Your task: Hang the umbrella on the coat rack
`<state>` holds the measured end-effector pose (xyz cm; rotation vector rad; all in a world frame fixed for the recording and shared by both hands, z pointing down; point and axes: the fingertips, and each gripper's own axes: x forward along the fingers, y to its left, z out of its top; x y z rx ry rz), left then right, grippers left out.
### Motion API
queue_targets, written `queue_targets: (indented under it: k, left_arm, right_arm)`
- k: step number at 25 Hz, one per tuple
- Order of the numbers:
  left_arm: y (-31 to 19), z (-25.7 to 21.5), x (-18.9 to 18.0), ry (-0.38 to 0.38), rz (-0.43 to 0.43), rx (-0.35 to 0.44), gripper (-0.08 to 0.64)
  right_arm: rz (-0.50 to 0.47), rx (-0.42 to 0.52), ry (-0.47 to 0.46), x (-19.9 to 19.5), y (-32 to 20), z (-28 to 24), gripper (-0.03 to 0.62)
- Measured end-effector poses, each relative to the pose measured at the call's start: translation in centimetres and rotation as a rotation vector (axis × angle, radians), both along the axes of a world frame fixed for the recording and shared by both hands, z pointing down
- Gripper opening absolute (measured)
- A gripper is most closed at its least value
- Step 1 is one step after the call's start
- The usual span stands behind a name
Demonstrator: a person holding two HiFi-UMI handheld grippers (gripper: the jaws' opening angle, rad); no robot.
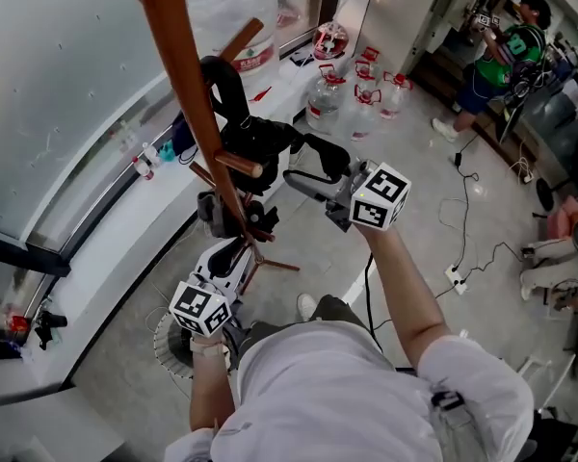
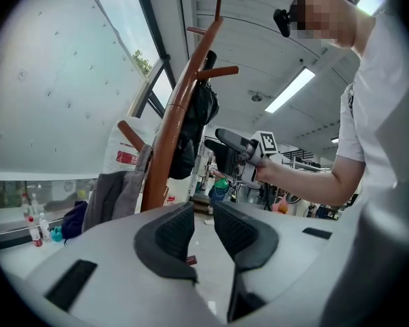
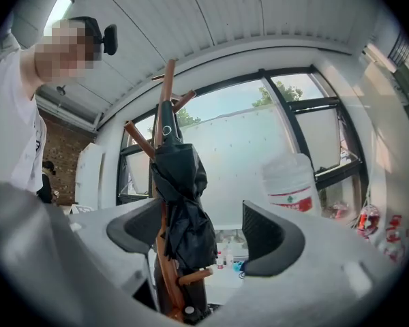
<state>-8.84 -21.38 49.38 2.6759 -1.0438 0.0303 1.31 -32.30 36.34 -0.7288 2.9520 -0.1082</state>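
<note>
A folded black umbrella point(image 1: 239, 128) hangs by its loop from a peg high on the brown wooden coat rack point(image 1: 185, 75). In the right gripper view the umbrella point(image 3: 180, 203) hangs against the rack pole point(image 3: 165, 90), beyond the jaws. My right gripper point(image 1: 294, 162) stands open just right of the umbrella, with nothing between its pads point(image 3: 203, 230). My left gripper point(image 1: 229, 255) is lower, near the rack's foot, with its jaws a little apart and empty point(image 2: 204, 227). From the left gripper view the rack point(image 2: 172, 142), the umbrella point(image 2: 196, 125) and the right gripper point(image 2: 235, 148) all show ahead.
A grey garment point(image 2: 112, 196) hangs low on the rack. Several water jugs point(image 1: 358, 89) stand on the floor by the window wall, and a large white bottle point(image 1: 239, 15) stands behind the rack. Cables point(image 1: 467, 210) trail across the floor. A person in green point(image 1: 501, 56) stands far right.
</note>
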Motion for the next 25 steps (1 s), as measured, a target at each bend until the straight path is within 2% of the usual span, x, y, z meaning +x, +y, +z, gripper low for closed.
queue_targets:
  k: [4,15,21,25]
  left_arm:
    - [-0.8,-0.2,1.4,0.004,0.042,0.006,0.074]
    - [-1.9,-0.8,6.8,-0.001,0.197,0.024,0.074]
    - [-1.8,-1.0,9.4,-0.004,0.275,0.028,0.074]
    - [-1.9,-0.8,10.4,-0.008,0.316,0.025,0.074]
  right_arm:
    - [0.086,-0.012,-0.011,2.9,1.1,1.1,0.333]
    - [0.279,-0.033,0.049,9.2,5.6,4.8,0.207]
    - [0.386,-0.076,0.063,11.1,8.8,7.3,0.179]
    - [0.455,-0.121,0.04,11.5,10.3,9.1,0.172]
